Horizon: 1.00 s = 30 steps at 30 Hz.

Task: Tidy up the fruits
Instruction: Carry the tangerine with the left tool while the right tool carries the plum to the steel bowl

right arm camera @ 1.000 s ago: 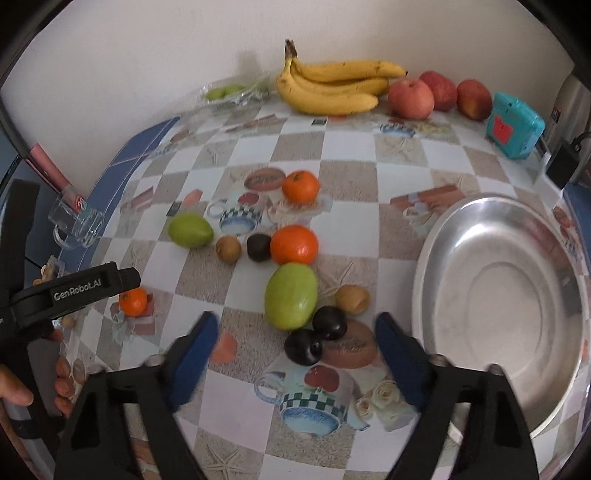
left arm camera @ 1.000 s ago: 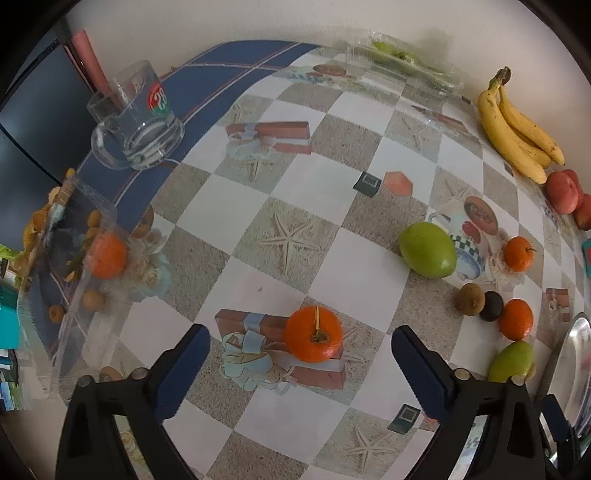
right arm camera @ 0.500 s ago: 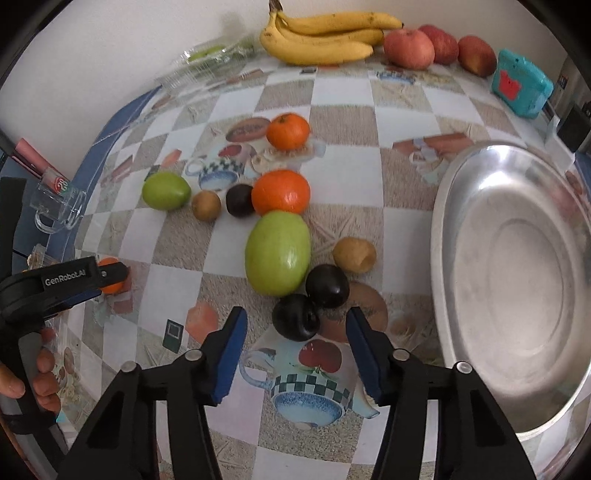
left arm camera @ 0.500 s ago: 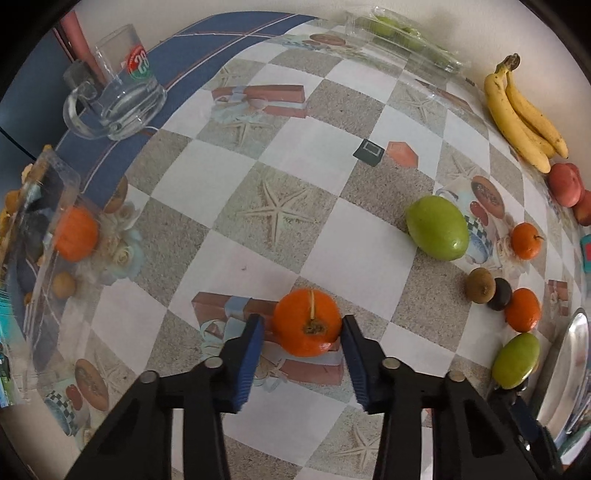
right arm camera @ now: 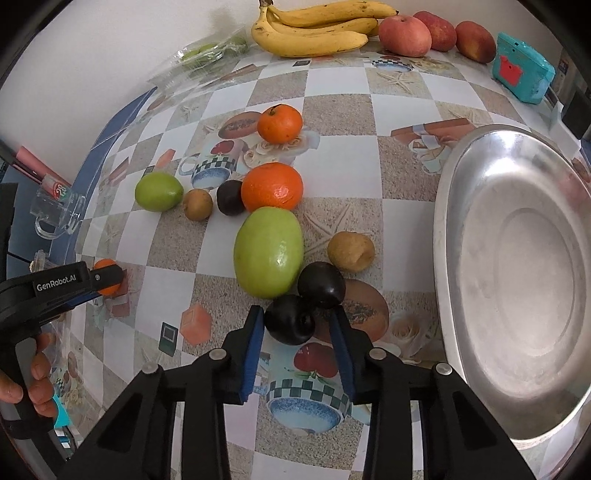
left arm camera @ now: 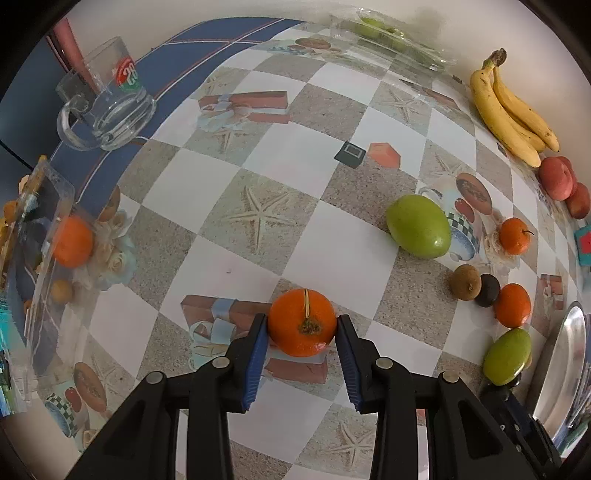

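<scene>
Covering most of both views: checkered surface (right arm camera: 402, 177) with printed teapots and starfish. Steel bowl (right arm camera: 517, 424) sits at its right side, empty in what shows. Banana bunch (right arm camera: 317, 33) lies along the back wall, three red apples (right arm camera: 404, 35) just beside it, teal box (right arm camera: 522, 72) past those. Glass mug (left arm camera: 110, 107) stands at the left edge on the blue border, upright. Clear plastic tray (left arm camera: 48, 258) at far left, contents blurred. Large green mango (right arm camera: 269, 252) lies mid-surface, touching two dark plums: rear plum (right arm camera: 321, 284) and front plum (right arm camera: 290, 319), the two plums touching each other. Smaller green mango (right arm camera: 159, 192) well to the left, brown kiwi (right arm camera: 197, 204) and a dark round fruit (right arm camera: 229, 197) in a row next to it, big orange (right arm camera: 272, 187) at the end of that row. Small orange (right arm camera: 279, 123) further back, alone. Tan kiwi (right arm camera: 351, 251) between the large mango and the bowl. Left tool (left arm camera: 300, 338) is pinching a mandarin (left arm camera: 302, 322), both pads against its sides, fruit at surface level over a printed gift box. Right tool (right arm camera: 297, 328) is narrowed around the front plum; left pad touches it, right pad shows a slim gap, so no firm grip.
</scene>
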Each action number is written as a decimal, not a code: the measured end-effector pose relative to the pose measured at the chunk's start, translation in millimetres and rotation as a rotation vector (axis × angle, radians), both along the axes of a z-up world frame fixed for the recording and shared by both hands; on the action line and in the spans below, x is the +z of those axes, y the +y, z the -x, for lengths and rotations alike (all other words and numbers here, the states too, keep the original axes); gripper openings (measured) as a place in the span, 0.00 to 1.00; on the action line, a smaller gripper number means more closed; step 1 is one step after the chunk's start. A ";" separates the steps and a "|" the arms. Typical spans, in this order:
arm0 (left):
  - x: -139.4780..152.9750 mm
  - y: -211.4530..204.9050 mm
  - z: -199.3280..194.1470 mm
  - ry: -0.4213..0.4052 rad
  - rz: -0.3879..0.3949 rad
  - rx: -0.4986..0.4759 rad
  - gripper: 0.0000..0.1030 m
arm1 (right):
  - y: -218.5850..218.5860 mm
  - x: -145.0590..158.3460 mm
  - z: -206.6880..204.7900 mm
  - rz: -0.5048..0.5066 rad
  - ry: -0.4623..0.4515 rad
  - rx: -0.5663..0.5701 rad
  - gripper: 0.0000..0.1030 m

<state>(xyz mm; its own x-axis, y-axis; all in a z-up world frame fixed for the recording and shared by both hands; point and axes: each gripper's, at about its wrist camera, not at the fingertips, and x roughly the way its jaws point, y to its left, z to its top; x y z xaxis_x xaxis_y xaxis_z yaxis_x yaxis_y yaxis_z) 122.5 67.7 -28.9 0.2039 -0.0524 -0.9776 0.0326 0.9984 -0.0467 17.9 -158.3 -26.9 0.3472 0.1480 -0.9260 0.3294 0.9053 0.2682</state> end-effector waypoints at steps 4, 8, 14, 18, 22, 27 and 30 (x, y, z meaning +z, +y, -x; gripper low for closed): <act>8.7 -8.9 1.8 -0.011 0.000 -0.008 0.38 | 1.2 1.2 2.0 -0.020 -0.009 0.008 0.28; 21.4 -13.0 3.0 -0.032 0.010 -0.019 0.38 | -1.2 4.6 6.0 -0.066 -0.025 -0.004 0.28; 45.9 -17.2 6.7 -0.071 0.034 -0.030 0.38 | -8.4 21.3 11.2 -0.129 -0.076 -0.028 0.28; 61.5 -22.0 10.9 -0.109 0.053 -0.043 0.38 | -18.7 43.0 15.8 -0.129 -0.138 -0.048 0.28; 65.5 -26.0 15.7 -0.135 0.062 -0.058 0.38 | -29.5 52.2 18.7 -0.090 -0.148 -0.067 0.28; 63.8 -43.5 19.8 -0.129 0.060 -0.092 0.38 | -48.9 50.9 21.6 -0.045 -0.118 -0.123 0.28; 57.9 -59.7 22.8 -0.121 0.014 -0.127 0.38 | -62.9 52.9 25.8 0.028 -0.111 -0.148 0.28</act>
<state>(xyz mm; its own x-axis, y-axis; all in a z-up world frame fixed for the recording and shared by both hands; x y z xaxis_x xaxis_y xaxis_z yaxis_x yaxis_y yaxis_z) 99.8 8.0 28.9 0.3114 -0.0984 -0.9452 0.1649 0.9851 -0.0482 -7.9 -221.2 26.0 0.4633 0.0625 -0.8840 0.4296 0.8566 0.2858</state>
